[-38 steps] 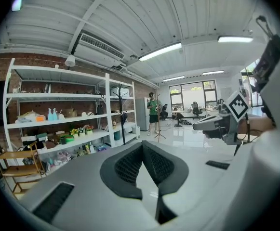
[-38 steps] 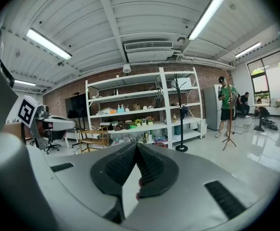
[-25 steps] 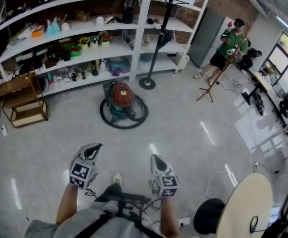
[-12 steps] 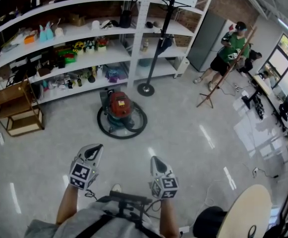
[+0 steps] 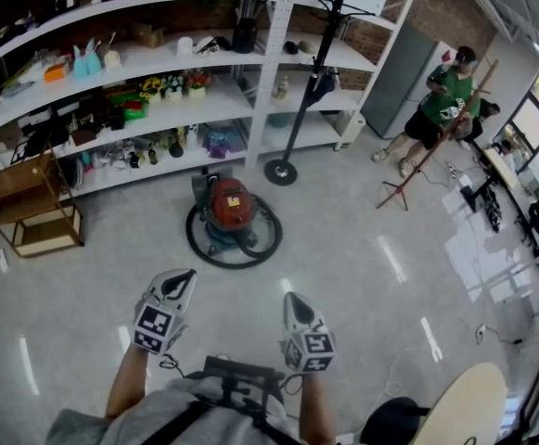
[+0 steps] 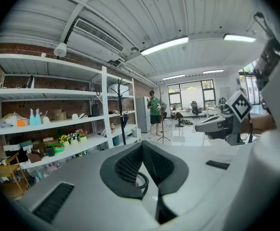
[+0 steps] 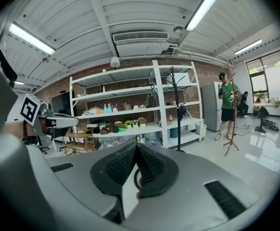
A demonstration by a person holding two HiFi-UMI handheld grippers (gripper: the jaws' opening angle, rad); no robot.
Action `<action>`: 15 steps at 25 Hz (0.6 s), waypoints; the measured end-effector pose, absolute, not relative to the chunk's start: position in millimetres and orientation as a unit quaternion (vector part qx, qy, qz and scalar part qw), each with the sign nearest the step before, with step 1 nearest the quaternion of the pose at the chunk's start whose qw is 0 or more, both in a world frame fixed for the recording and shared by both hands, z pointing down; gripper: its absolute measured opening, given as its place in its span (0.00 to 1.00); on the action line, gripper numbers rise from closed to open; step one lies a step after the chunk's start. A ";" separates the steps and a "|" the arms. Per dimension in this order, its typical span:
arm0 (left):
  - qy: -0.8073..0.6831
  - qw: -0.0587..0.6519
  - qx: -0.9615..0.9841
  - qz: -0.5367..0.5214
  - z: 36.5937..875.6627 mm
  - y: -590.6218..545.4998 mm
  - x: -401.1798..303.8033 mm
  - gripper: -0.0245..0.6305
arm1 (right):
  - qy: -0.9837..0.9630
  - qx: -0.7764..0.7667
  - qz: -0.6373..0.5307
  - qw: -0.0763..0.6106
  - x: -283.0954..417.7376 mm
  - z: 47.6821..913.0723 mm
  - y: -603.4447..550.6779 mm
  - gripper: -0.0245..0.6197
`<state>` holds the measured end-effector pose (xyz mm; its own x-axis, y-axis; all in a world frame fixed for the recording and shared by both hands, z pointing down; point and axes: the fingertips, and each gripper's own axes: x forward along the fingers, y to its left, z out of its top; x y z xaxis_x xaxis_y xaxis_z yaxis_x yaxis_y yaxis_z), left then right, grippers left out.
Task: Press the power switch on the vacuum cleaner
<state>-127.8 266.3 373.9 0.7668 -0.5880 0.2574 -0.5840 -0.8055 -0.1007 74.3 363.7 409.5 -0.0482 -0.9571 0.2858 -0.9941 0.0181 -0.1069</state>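
Both devices are empty: the left hand-held gripper (image 5: 180, 279) and the right hand-held gripper (image 5: 293, 298) each have their jaws pressed together, and each carries a cube of black-and-white square markers. One vacuum cleaner (image 5: 230, 204) stands on the floor (image 5: 352, 248) well ahead of them. It is a squat drum with a red top and dark teal body, ringed by one black hose (image 5: 200, 243). Its print is too small to read. Beyond it runs white shelving (image 5: 204, 102), and ahead to the right stand one coat stand (image 5: 281, 171) and one person (image 5: 445, 100) in green.

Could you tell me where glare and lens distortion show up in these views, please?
Head view: white glare streaks cross the glossy floor, and the shelving bows with the wide lens. Left gripper view and right gripper view: fisheye circles with black corners, ceiling lamps blown white.
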 end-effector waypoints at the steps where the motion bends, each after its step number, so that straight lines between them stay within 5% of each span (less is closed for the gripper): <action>1: 0.312 0.007 -0.940 -0.139 373.8 261.0 -127.1 0.05 | -0.712 0.685 0.141 0.065 74.5 408.8 357.2 0.06; 15: 0.358 -0.003 -0.925 -0.131 378.9 192.9 -127.8 0.05 | -0.740 0.657 0.130 0.070 87.8 408.3 269.4 0.06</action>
